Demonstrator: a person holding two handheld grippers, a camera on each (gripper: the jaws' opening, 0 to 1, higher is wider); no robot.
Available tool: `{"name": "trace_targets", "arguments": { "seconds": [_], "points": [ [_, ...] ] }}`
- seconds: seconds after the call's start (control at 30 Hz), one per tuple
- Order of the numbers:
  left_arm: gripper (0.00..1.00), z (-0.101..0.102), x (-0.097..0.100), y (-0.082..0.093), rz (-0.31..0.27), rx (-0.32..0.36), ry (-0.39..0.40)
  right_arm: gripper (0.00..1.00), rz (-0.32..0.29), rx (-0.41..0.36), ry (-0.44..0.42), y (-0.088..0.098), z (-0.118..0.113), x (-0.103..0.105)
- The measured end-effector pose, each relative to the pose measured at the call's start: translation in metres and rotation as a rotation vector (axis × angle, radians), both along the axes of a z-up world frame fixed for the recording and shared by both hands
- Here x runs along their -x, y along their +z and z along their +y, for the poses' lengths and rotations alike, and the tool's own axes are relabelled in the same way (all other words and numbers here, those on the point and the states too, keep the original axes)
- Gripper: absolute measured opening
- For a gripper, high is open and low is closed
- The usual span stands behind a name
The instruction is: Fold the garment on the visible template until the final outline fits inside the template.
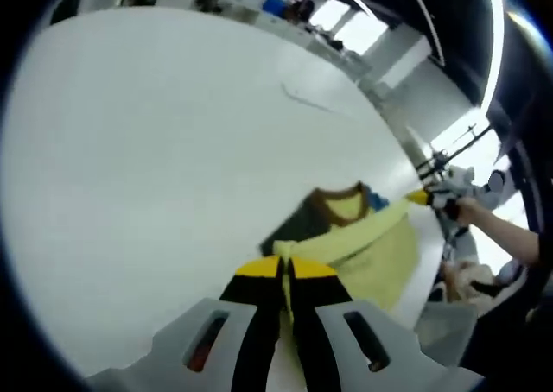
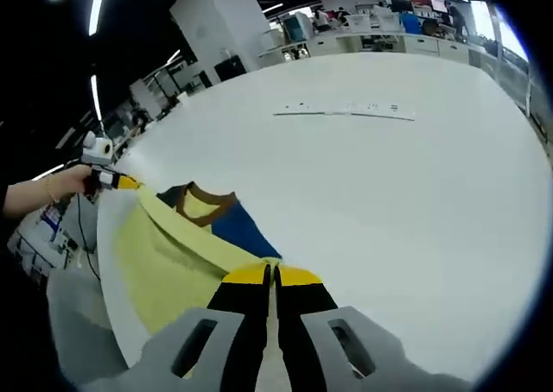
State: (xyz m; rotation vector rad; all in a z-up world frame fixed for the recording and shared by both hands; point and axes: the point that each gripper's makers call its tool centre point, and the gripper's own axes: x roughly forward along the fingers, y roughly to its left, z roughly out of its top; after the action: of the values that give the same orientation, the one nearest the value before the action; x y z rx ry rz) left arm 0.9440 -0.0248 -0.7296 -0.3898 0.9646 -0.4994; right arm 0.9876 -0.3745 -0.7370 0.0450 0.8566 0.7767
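Holding opposite ends of the garment: left gripper and right gripper, each with jaws closed narrow on a yellow edge. Garment lay at the near edge of the white table, its long axis stretched taut between the two tools. Neither gripper sat nearer; collar pointed toward table centre.

The garment is pale yellow with a brown collar and a blue panel. The table is white. Both grippers' jaws are black, tipped yellow.
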Motion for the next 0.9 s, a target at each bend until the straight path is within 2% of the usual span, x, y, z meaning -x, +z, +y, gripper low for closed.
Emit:
{"name": "trace_targets", "arguments": {
  "seconds": [0.43, 0.9],
  "points": [
    [0.0, 0.003, -0.006, -0.02, 0.041, 0.011, 0.036, 0.03, 0.022, 0.025, 0.011, -0.018, 0.002, -0.007],
    [0.0, 0.003, -0.008, -0.033, 0.066, -0.009, 0.022, 0.03, 0.028, 0.039, 0.026, -0.026, 0.003, -0.011]
  ]
}}
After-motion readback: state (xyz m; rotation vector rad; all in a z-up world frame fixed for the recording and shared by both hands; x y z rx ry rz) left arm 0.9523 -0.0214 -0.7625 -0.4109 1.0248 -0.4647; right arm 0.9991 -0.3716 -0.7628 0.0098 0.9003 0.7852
